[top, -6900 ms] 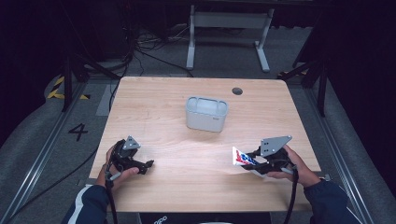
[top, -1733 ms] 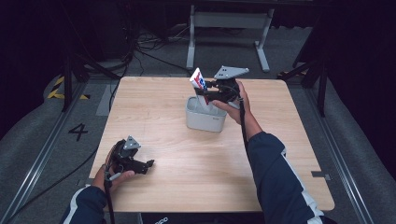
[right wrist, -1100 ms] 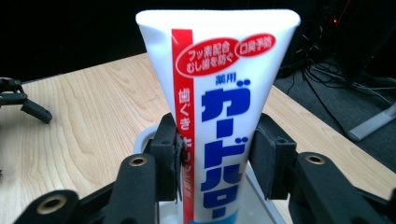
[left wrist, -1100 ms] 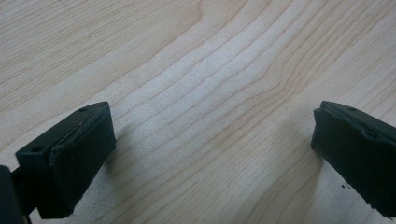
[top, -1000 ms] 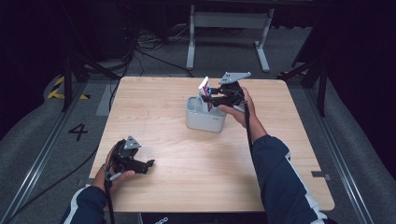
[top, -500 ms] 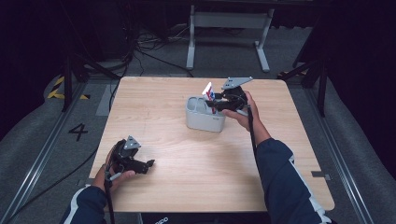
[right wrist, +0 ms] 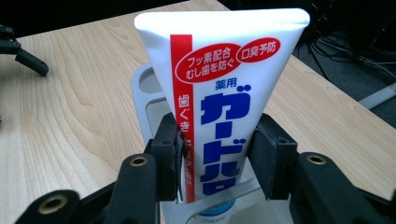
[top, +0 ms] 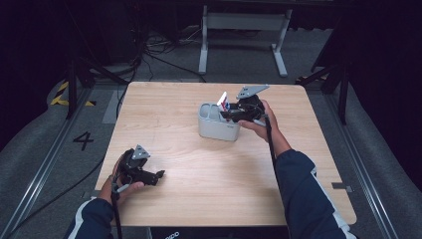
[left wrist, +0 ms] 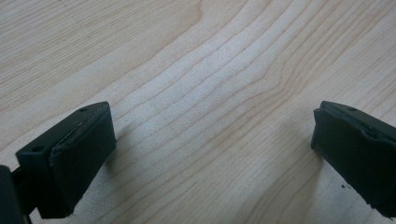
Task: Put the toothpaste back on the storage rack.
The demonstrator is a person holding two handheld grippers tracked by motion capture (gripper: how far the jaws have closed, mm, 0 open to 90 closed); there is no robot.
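Toothpaste tube at organiser
Right hand-held gripper (right wrist: pixel 212 163) clamps one toothpaste tube (right wrist: pixel 219 93) above one grey organiser (top: pixel 217 128); left hand-held gripper (left wrist: pixel 210 149) released.

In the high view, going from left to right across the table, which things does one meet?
Left tool, resting open on the table → grey holder → toothpaste tube, standing in the holder's right part → right tool, shut on the tube.
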